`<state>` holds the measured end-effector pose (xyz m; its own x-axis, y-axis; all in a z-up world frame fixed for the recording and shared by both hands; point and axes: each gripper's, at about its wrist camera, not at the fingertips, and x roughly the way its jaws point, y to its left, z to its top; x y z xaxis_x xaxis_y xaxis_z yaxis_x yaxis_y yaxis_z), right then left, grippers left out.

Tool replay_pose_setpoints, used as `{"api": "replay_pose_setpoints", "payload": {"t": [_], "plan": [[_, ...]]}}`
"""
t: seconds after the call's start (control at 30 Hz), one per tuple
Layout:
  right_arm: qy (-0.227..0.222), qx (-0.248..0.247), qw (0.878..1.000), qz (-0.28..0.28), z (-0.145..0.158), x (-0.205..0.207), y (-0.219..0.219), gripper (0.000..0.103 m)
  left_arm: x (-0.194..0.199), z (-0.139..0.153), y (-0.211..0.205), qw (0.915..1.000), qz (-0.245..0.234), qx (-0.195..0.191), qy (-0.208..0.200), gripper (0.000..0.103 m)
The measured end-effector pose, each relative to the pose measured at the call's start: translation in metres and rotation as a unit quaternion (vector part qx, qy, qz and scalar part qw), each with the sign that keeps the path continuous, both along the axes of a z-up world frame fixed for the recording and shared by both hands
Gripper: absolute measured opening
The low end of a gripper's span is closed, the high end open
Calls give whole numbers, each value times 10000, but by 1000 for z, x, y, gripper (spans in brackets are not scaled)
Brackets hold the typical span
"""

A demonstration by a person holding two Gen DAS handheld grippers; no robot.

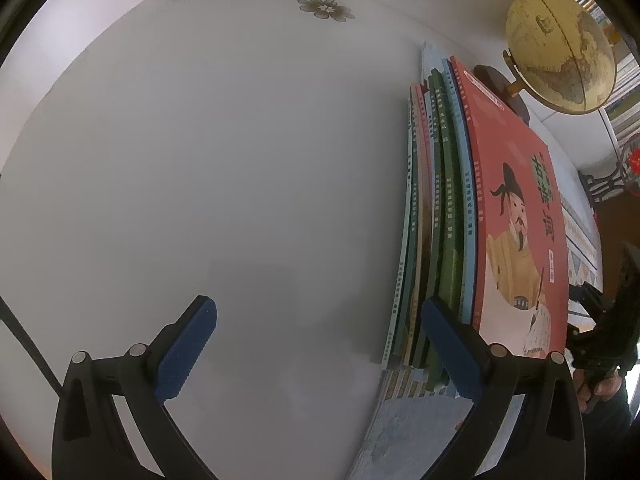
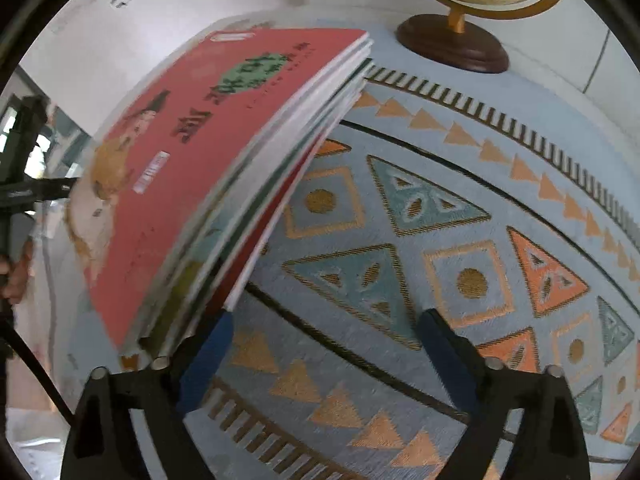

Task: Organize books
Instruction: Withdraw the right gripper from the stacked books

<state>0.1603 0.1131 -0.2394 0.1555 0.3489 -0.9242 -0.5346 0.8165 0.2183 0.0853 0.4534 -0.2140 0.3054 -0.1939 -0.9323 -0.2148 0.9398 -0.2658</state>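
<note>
In the left wrist view, the left claw point(image 1: 320, 344) stands released, its two blue pads wide apart with nothing between them. The left pad point(image 1: 186, 350) hangs over bare white counter point(image 1: 208, 152), which fills the left and middle of the frame. The right pad point(image 1: 450, 346) sits just at the spine side of a stack of books point(image 1: 448, 208) in the right half of the frame; whether it touches them cannot be told. The stack shows thin spines in white, pink, green and blue, with a red book point(image 1: 516, 216) on top bearing a drawn figure in a yellow robe. The stack lies on a patterned mat point(image 1: 404, 416) at the lower right. A globe point(image 1: 560, 48) on a dark wooden base stands in the upper right. At the right edge, a hand point(image 1: 600, 388) grips the other black tool.

In the right wrist view, the books point(image 2: 224, 184) fill the left and centre of the frame, blurred, red cover point(image 2: 192, 152) up, page edges facing right. The right claw point(image 2: 324, 360) is released too, jaws well apart over the blue, orange and teal mat point(image 2: 460, 240), nothing between them; its left pad point(image 2: 208, 360) lies just under the near corner of the stack. The globe's base point(image 2: 452, 46) sits at the upper right.
</note>
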Motion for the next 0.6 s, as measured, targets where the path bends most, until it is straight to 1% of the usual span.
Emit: {"api": "replay_pose_setpoints", "payload": {"t": [0.1, 0.2, 0.33, 0.4, 0.47, 0.5, 0.57, 0.6], "plan": [[112, 246, 9996, -86, 7, 7, -12, 88, 6, 2, -10, 9999, -125, 77, -9, 100], [62, 274, 9995, -122, 6, 6, -17, 88, 6, 5, -13, 9996, -159, 233, -32, 100], [42, 311, 9992, -259, 7, 2, -19, 87, 6, 2, -7, 10000, -51, 82, -23, 100], [11, 240, 9992, -317, 4, -3, -18, 87, 5, 1, -6, 10000, -2, -9, -42, 100], [52, 178, 9992, -363, 5, -14, -16, 87, -2, 7, -3, 9997, 126, -138, -159, 100], [171, 224, 9988, -403, 7, -16, -19, 87, -7, 13, -3, 9994, 180, -170, -254, 100], [315, 293, 9973, -597, 16, -23, -27, 87, -18, 29, -8, 9990, 157, 13, -415, 100], [284, 276, 9968, -690, 23, -29, -31, 87, -27, 41, -16, 9984, 79, 247, -501, 101]]}}
